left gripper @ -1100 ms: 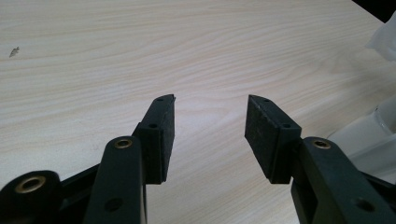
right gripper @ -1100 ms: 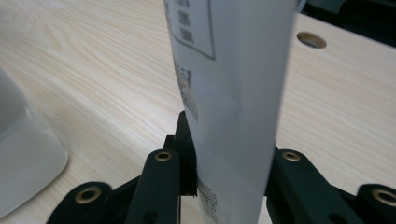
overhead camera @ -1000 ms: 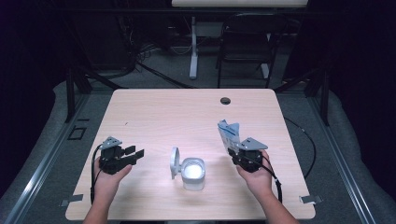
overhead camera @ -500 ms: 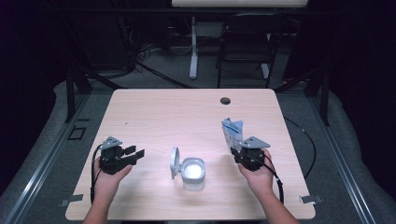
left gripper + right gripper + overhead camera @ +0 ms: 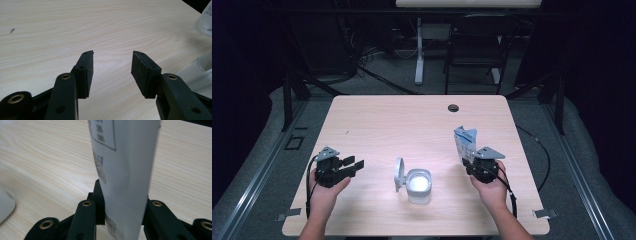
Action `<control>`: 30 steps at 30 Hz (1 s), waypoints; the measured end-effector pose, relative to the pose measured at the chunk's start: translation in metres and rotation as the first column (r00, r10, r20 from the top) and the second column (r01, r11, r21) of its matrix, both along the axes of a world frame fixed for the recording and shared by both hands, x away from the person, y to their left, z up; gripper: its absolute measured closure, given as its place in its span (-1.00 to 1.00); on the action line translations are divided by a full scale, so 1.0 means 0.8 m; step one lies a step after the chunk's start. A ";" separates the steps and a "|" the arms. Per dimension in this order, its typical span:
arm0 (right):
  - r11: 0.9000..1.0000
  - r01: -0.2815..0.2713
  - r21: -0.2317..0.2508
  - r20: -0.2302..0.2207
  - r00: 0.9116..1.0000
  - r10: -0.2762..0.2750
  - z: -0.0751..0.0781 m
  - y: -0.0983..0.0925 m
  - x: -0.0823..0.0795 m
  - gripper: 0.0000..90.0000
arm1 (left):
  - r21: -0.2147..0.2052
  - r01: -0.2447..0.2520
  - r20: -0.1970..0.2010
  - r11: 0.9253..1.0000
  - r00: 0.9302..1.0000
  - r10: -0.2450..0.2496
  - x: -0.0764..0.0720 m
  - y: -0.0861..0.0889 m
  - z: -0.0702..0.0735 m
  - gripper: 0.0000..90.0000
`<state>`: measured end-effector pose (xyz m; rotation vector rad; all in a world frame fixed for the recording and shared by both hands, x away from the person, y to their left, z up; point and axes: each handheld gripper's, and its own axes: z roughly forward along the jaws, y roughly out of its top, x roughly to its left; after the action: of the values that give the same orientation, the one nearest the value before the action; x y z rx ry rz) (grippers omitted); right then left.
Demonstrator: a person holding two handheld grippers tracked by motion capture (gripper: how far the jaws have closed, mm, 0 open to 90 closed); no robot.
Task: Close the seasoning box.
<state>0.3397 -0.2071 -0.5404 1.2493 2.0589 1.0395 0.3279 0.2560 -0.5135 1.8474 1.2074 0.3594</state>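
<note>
One pouch [image 5: 465, 141], upright, pinched in right tongs [image 5: 473, 161] near surface [image 5: 412, 120] right edge. One open container [image 5: 418, 185] at centre front. Left tongs [image 5: 353, 165] spread, empty, near left edge. Far half of surface bare.

The person's left hand [image 5: 324, 187] rests at the near left of the table, holding the black two-jaw left gripper [image 5: 352, 164] level with its jaws spread apart and nothing between them. The right hand [image 5: 492, 187] holds the black two-jaw right gripper [image 5: 469, 162], jaws apparently clamped, pointing away from the person.
</note>
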 end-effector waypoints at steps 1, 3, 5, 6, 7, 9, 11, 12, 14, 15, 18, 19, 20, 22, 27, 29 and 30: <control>1.000 -0.002 -0.006 -0.007 1.000 0.001 0.000 0.000 0.000 0.56 | -0.004 -0.004 0.006 1.000 1.000 0.004 0.000 0.000 -0.001 0.18; 1.000 0.003 -0.013 -0.009 1.000 -0.003 -0.001 0.001 0.001 0.56 | -0.001 -0.003 0.004 1.000 1.000 0.003 0.001 0.000 -0.002 0.18; 1.000 0.006 -0.006 -0.009 1.000 -0.006 -0.002 0.001 0.001 0.56 | 0.000 -0.001 0.002 1.000 1.000 0.001 0.001 -0.001 -0.002 0.18; 1.000 0.006 -0.006 -0.011 1.000 -0.006 -0.002 0.001 0.002 0.56 | -0.001 -0.004 0.004 1.000 1.000 0.004 0.001 -0.001 -0.003 0.18; 1.000 0.011 -0.010 -0.015 1.000 -0.011 -0.002 0.001 0.002 0.56 | 0.002 0.003 -0.005 1.000 1.000 -0.003 0.000 0.000 -0.001 0.18; 1.000 0.019 -0.010 -0.012 1.000 -0.019 -0.003 0.001 0.003 0.56 | 0.004 0.005 -0.001 1.000 1.000 -0.005 0.000 0.000 0.000 0.17; 1.000 0.021 -0.013 -0.020 1.000 -0.021 -0.003 -0.001 0.003 0.56 | 0.002 0.004 0.001 1.000 1.000 -0.004 -0.001 0.001 0.001 0.17; 1.000 0.024 -0.007 -0.020 1.000 -0.024 -0.003 -0.001 0.004 0.56 | -0.002 -0.002 0.007 1.000 1.000 0.002 -0.002 0.000 0.000 0.18; 1.000 0.030 -0.008 -0.027 0.999 -0.030 -0.003 -0.001 0.005 0.57 | -0.001 -0.001 0.001 1.000 1.000 0.001 -0.002 0.001 0.001 0.18; 1.000 0.030 -0.006 -0.027 0.999 -0.031 -0.004 -0.001 0.005 0.56 | -0.004 -0.006 0.009 1.000 1.000 0.006 -0.002 0.001 0.000 0.17; 0.999 0.033 -0.009 -0.035 0.999 -0.033 -0.006 0.000 0.007 0.56 | -0.003 -0.005 0.007 1.000 1.000 0.005 -0.002 0.000 0.000 0.17; 0.999 0.033 -0.013 -0.035 0.999 -0.033 -0.008 0.001 0.007 0.56 | -0.002 -0.004 0.007 1.000 1.000 0.004 -0.002 0.000 0.000 0.18; 0.999 0.032 -0.011 -0.037 0.999 -0.033 -0.010 0.001 0.007 0.55 | -0.002 -0.004 0.007 1.000 1.000 0.004 -0.002 0.000 0.000 0.17; 0.999 0.030 -0.019 -0.048 0.998 -0.030 -0.012 0.001 0.008 0.55 | -0.003 -0.004 0.009 1.000 1.000 0.004 -0.002 0.000 0.000 0.18; 0.999 0.025 -0.037 -0.068 0.997 -0.028 -0.017 0.001 0.010 0.54 | -0.001 -0.004 0.011 1.000 1.000 0.004 -0.002 -0.001 0.000 0.17; 0.999 0.031 -0.029 -0.082 0.996 -0.033 -0.019 0.001 0.011 0.54 | -0.001 -0.003 0.010 1.000 1.000 0.003 -0.002 0.000 0.000 0.18; 0.999 0.035 -0.023 -0.082 0.996 -0.037 -0.020 0.000 0.012 0.53 | -0.001 -0.002 0.009 1.000 1.000 0.002 -0.002 0.000 0.000 0.17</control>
<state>0.3491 -0.2069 -0.5563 1.3341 2.0952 0.9614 0.3259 0.2557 -0.5134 1.8425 1.2037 0.3677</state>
